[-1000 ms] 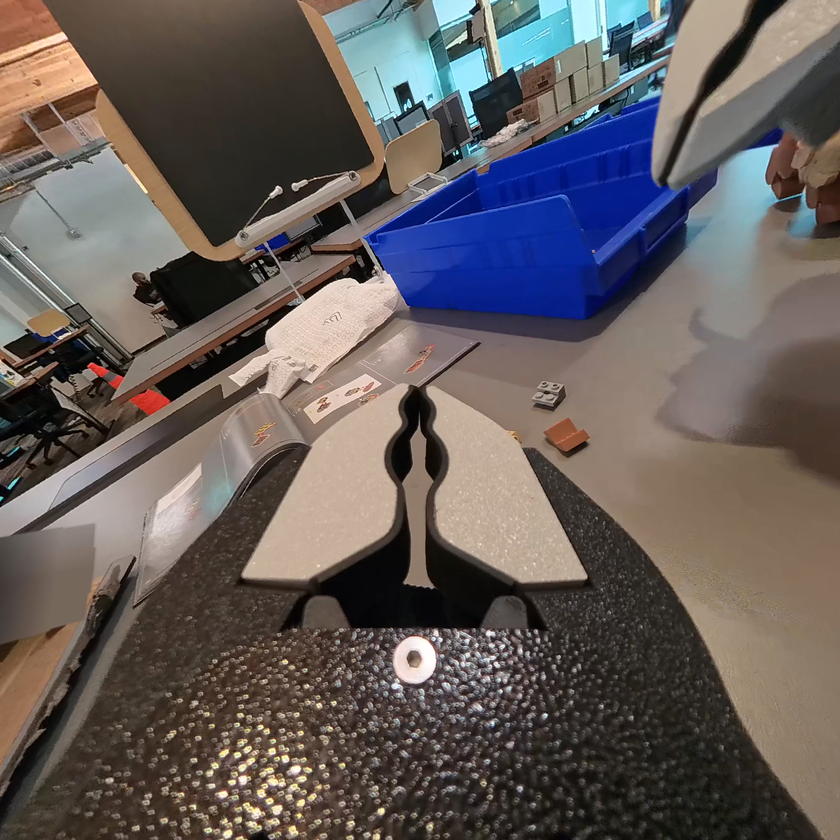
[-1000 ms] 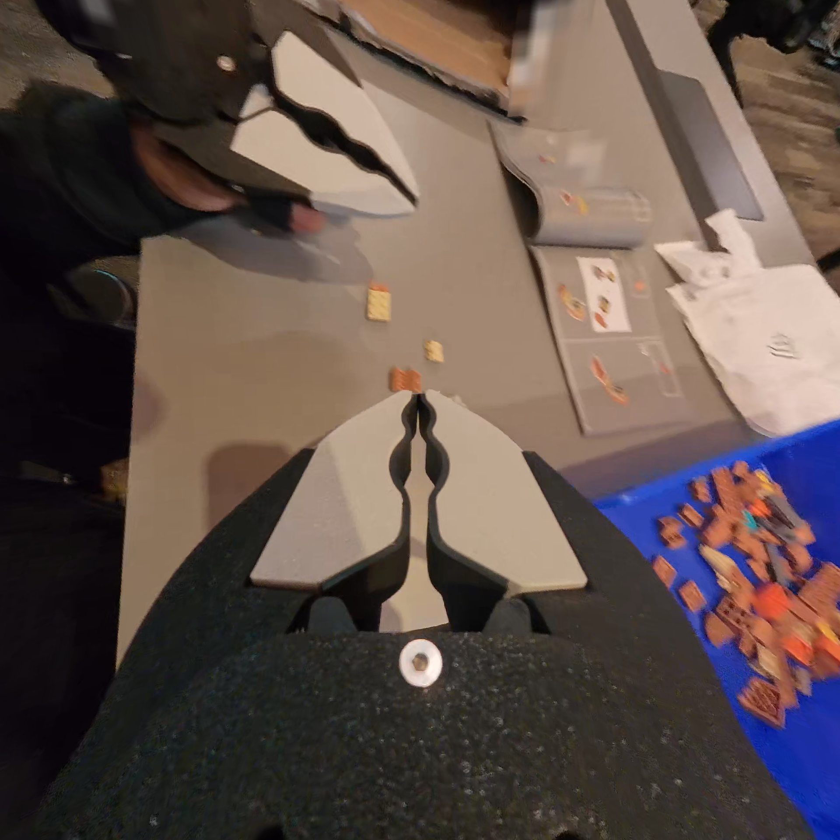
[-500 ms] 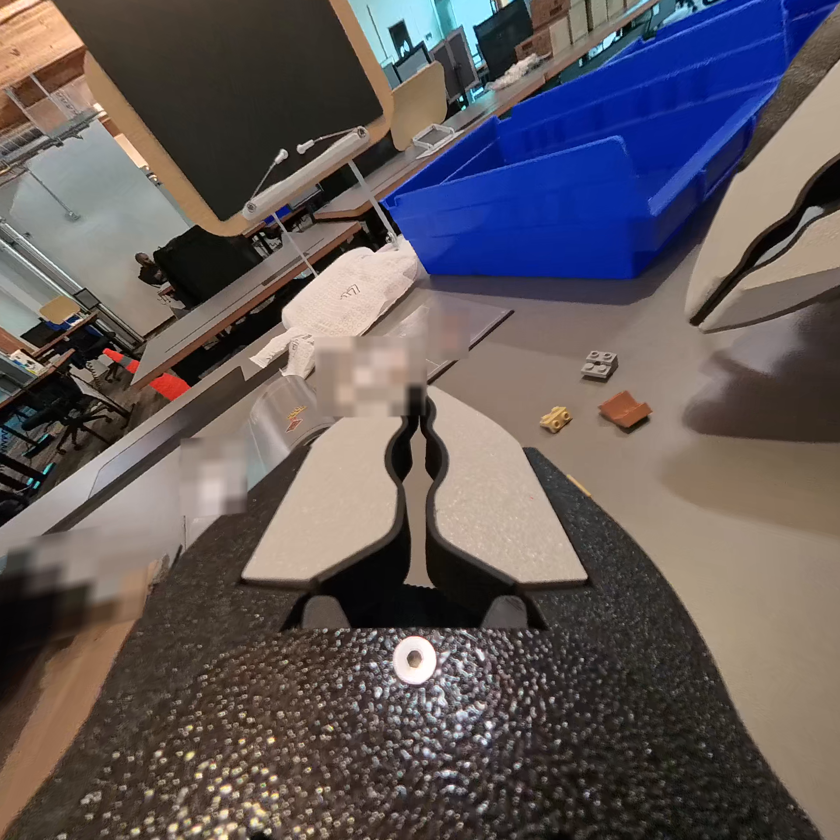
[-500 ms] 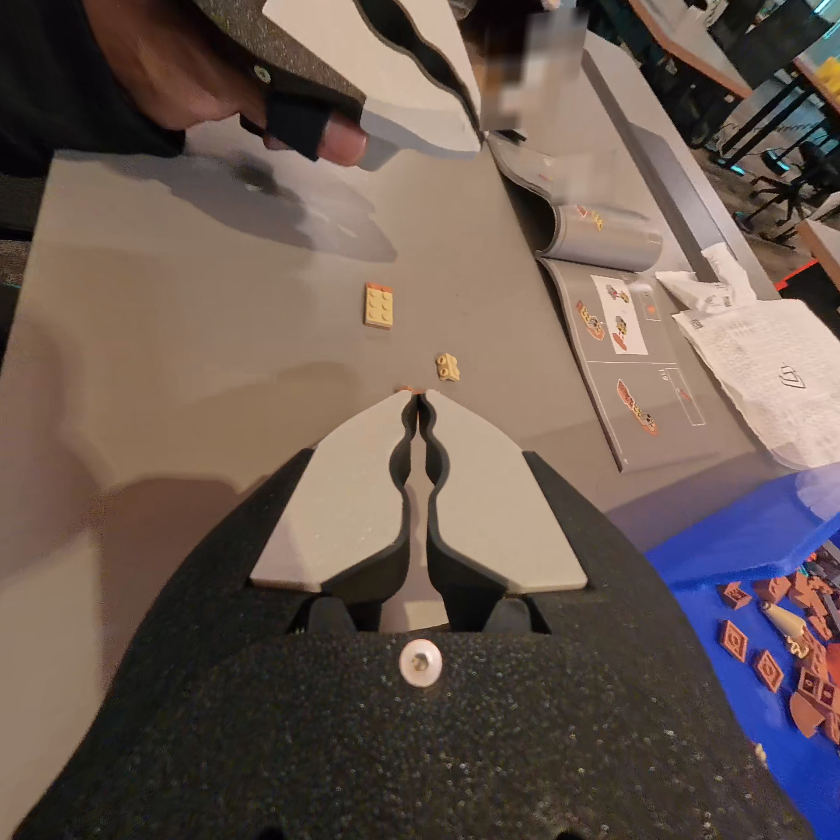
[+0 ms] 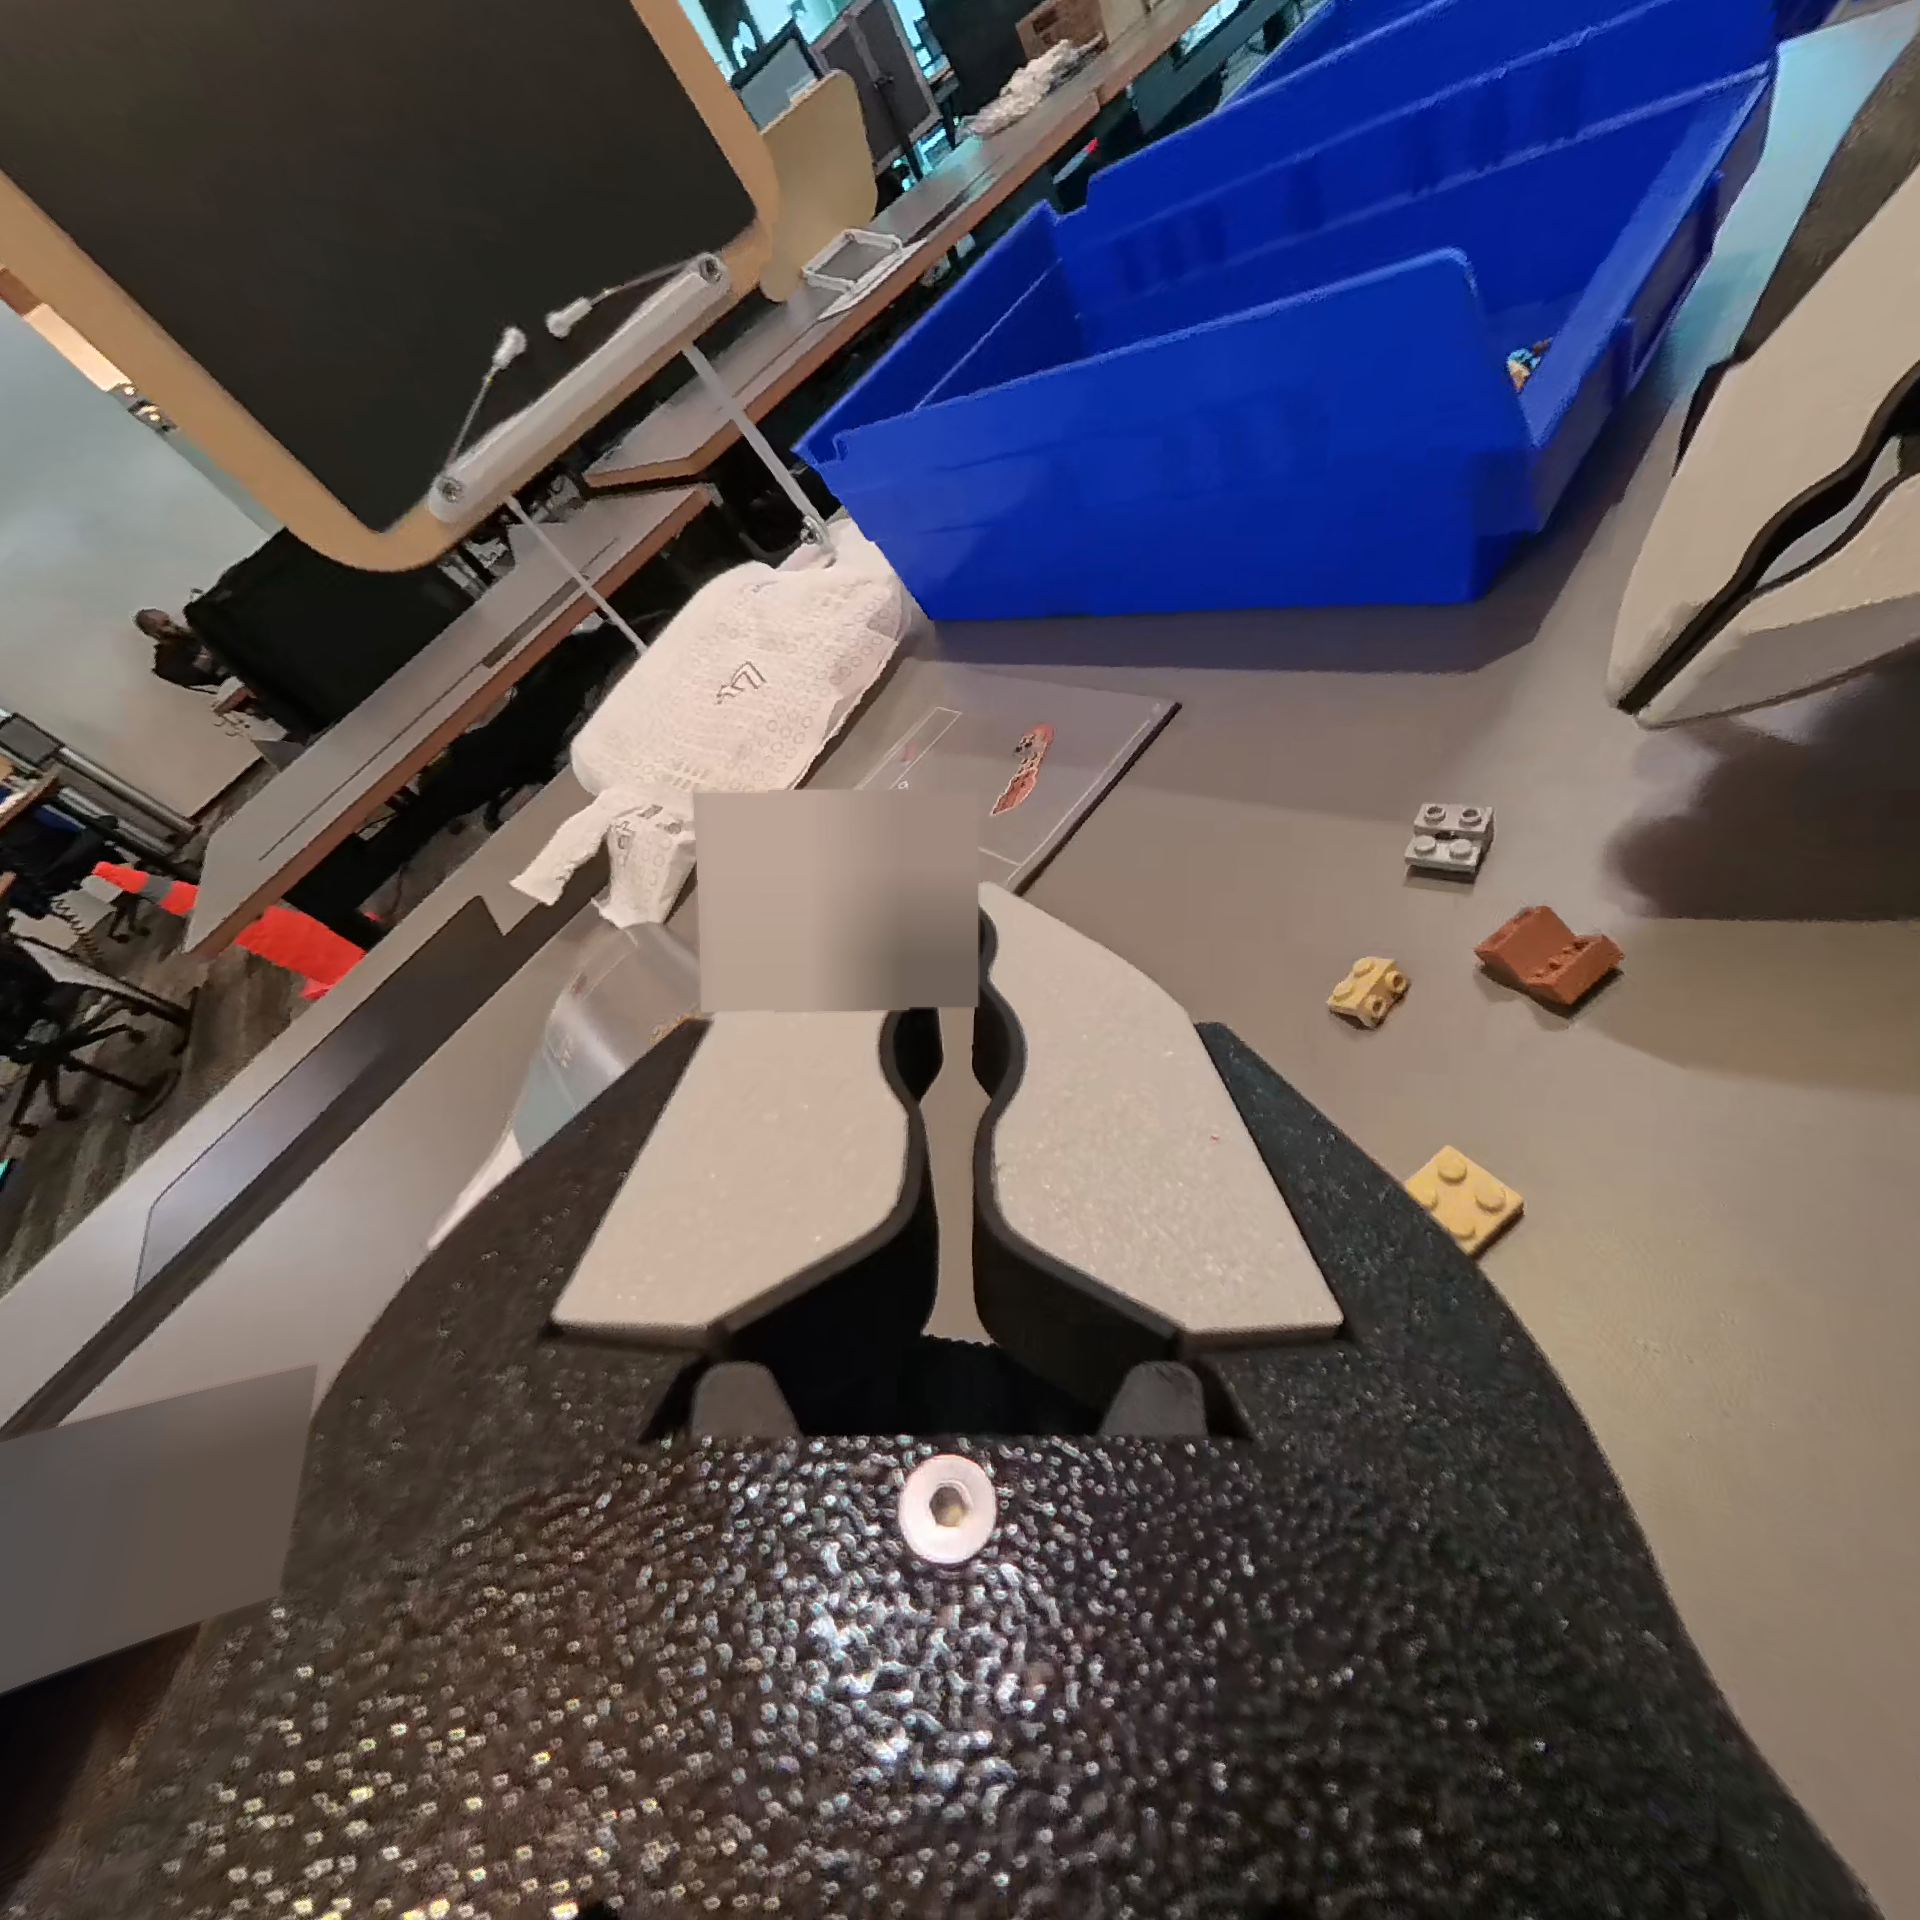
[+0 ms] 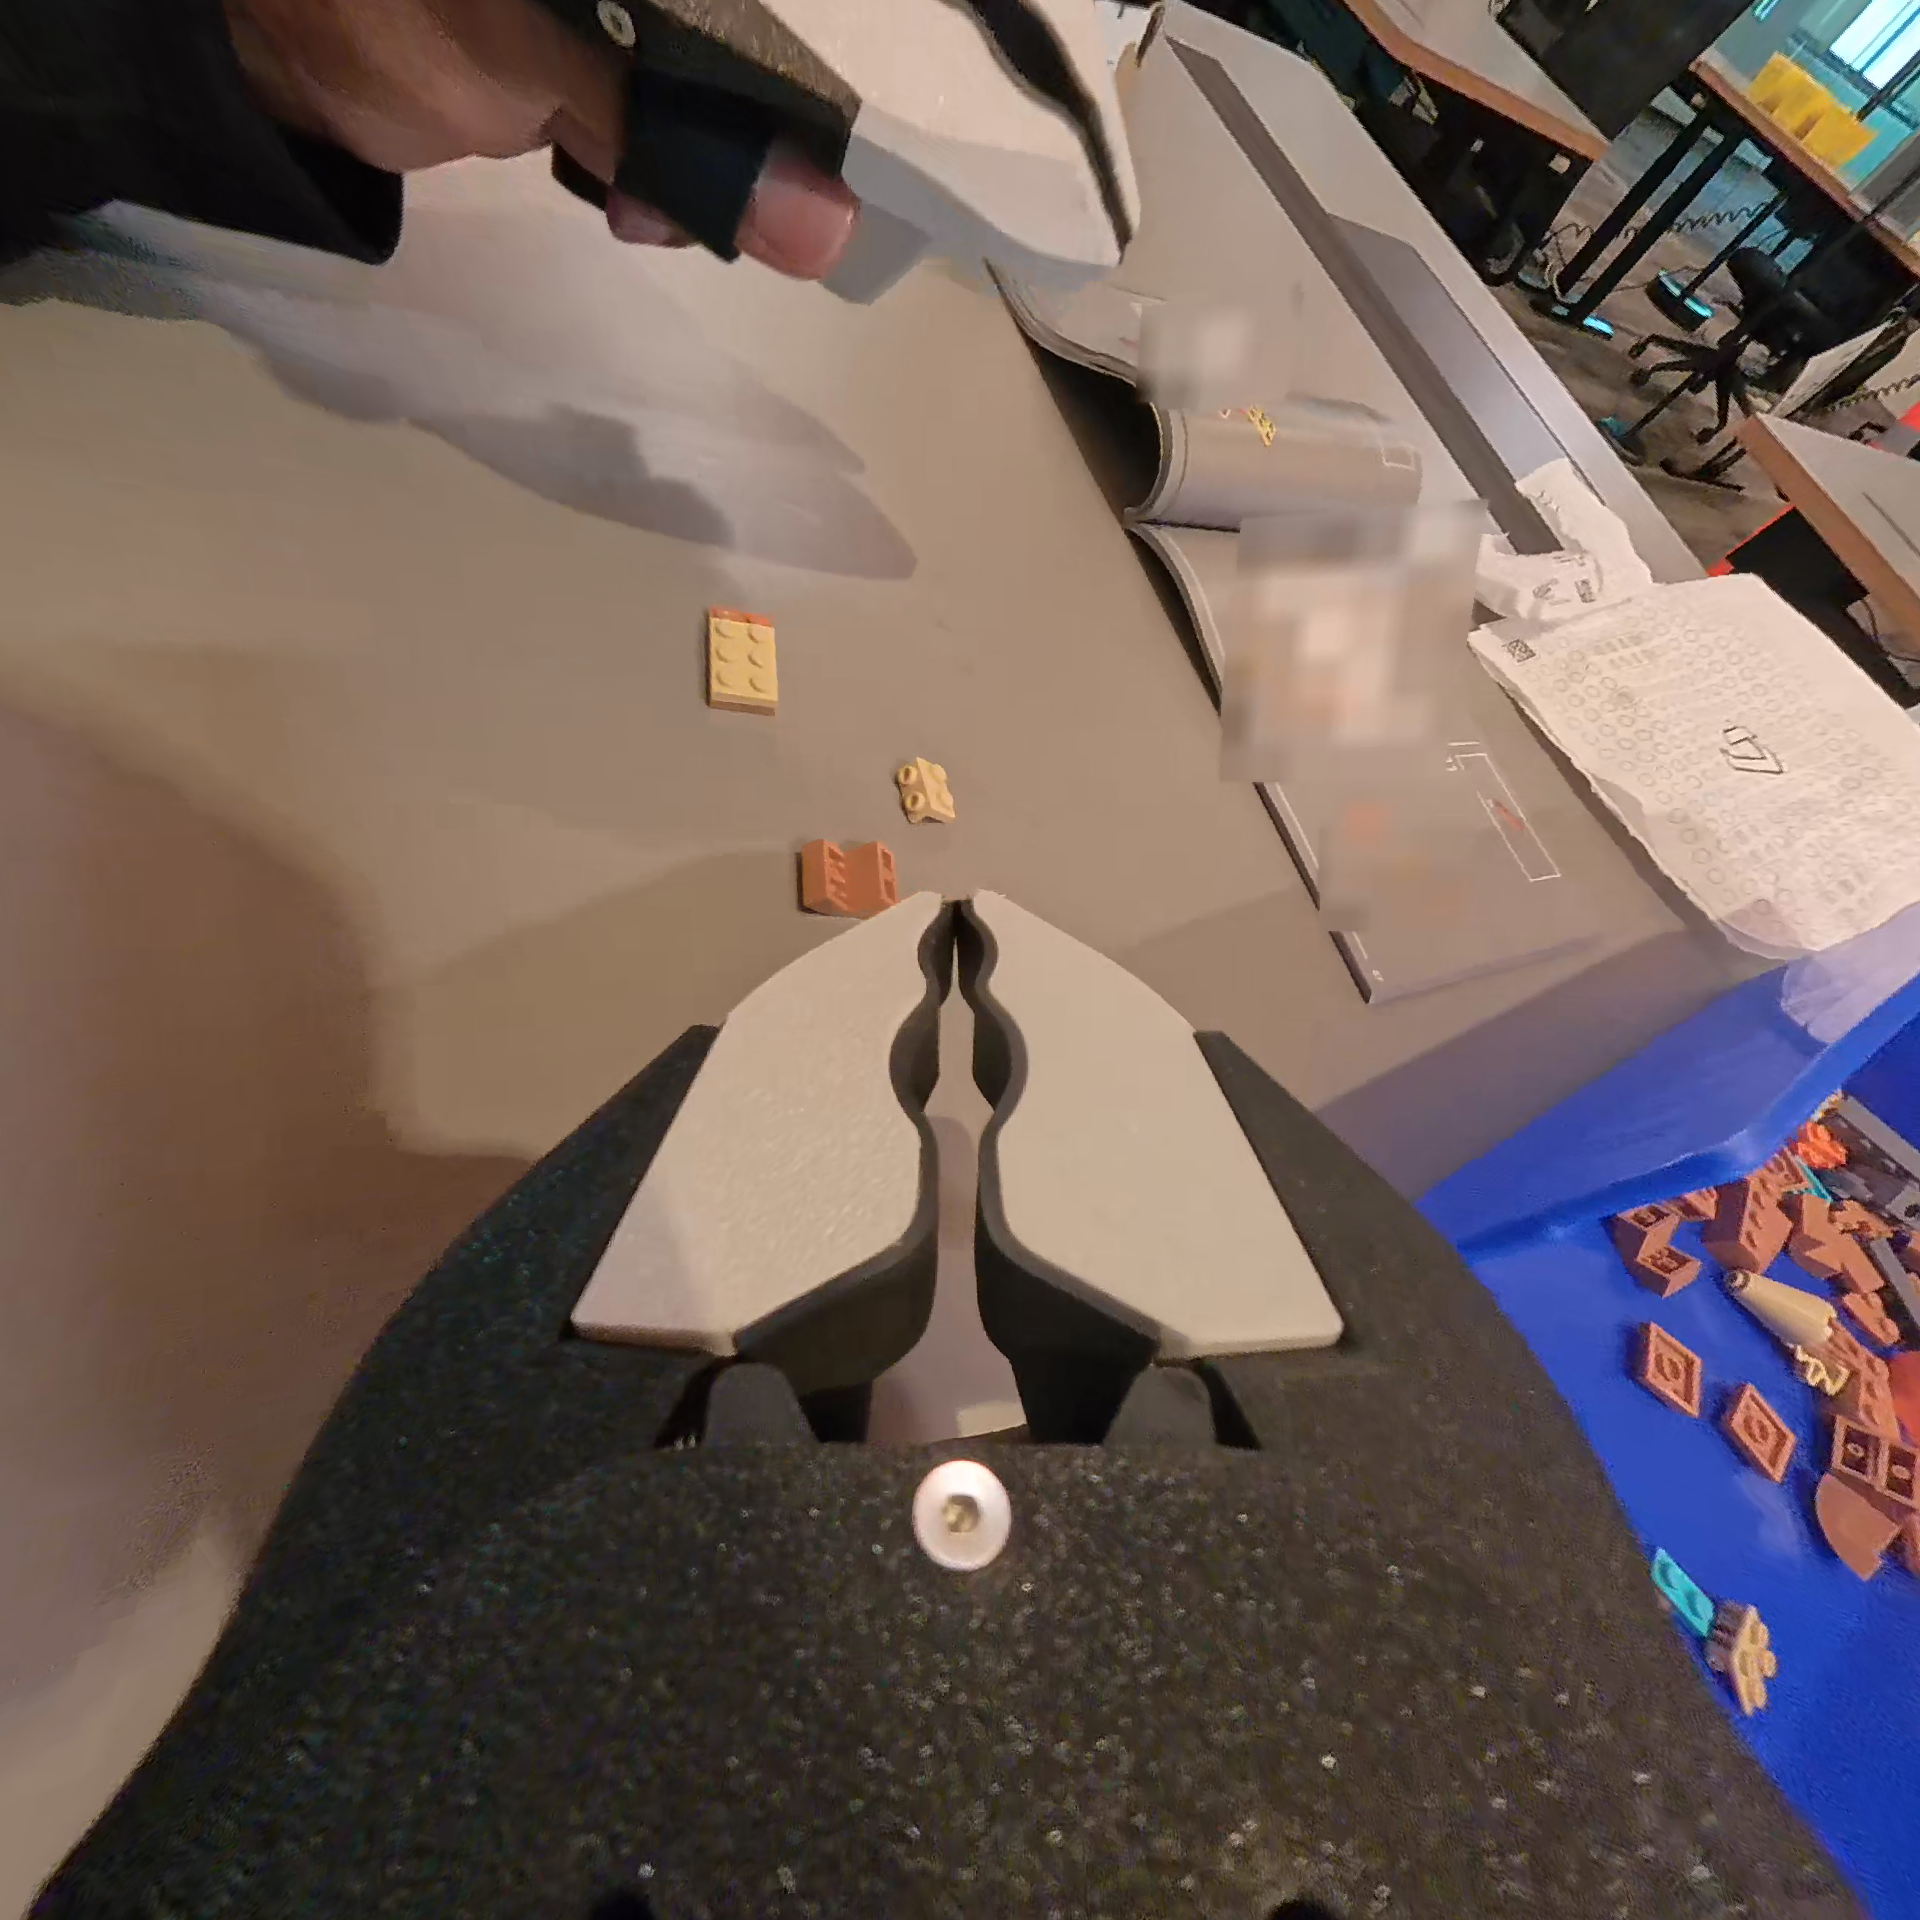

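Plainly, both hand-held grippers hang above the grey table (image 6: 416, 831) with nothing between their fingers; the right gripper (image 6: 954, 906) has its tips meeting on air, just beside the brown brick (image 6: 847, 876), which lies on the table a little to the left of the tips and apart from them; beyond it lie a small tan piece (image 6: 925, 792) and, farther off, a flat tan plate (image 6: 743, 660), each apart from the others; the left gripper (image 6: 1117, 223), held by a hand (image 6: 468, 94), sits well above and beyond that plate, its fingers seemingly drawn together, though motion smears them.

The right wrist view alone looks down into the blue bin (image 6: 1558, 1195), where a heap of loose bricks (image 6: 1818, 1351), mostly brown, lies at the right; it also shows the open booklet (image 6: 1455, 935) and the white paper bag (image 6: 1714, 748) from above; the left wrist view alone shows a small grey piece (image 5: 1449, 840) on the table beyond the brown brick, which the right gripper's own body hides from its camera; it shows the right gripper side-on, its wavy seam closed, raised clear of the table; the left gripper's own tips are covered there by a blurred patch.
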`<state>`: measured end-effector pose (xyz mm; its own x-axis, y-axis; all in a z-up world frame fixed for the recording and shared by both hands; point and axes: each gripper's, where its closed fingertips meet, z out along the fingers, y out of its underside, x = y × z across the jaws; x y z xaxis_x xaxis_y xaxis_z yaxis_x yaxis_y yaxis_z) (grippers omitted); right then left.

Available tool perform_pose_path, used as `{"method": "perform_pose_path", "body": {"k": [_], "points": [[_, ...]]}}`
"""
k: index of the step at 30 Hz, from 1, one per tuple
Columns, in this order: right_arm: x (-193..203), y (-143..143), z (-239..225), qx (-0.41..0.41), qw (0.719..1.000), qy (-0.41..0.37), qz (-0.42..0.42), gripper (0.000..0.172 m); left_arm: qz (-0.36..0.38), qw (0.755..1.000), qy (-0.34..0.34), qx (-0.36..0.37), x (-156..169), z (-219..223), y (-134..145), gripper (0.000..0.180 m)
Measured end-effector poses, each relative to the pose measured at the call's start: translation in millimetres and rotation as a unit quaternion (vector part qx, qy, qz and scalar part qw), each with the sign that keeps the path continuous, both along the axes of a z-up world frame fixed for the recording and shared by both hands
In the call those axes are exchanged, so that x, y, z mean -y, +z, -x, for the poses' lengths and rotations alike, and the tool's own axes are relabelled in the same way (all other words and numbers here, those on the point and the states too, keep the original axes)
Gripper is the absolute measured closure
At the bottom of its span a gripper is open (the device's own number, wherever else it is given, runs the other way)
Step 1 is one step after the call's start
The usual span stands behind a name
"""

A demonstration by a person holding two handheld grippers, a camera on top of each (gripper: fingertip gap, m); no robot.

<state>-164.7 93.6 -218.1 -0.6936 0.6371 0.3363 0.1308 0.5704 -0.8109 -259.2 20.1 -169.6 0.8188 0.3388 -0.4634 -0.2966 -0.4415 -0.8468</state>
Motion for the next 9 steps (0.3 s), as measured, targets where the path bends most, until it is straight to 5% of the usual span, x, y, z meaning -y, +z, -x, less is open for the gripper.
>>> {"method": "perform_pose_path", "body": {"k": [5, 9], "points": [[-4, -5, 3, 0.015, 1.000, -0.007, 0.007, 0.172, -0.001, 1.000, -0.026, 0.002, -11, 13, 10, 0.180], [-5, -11, 4, 0.037, 0.999, -0.009, 0.022, 0.172, -0.012, 0.999, -0.041, 0.028, -21, 19, -7, 0.180]]}}
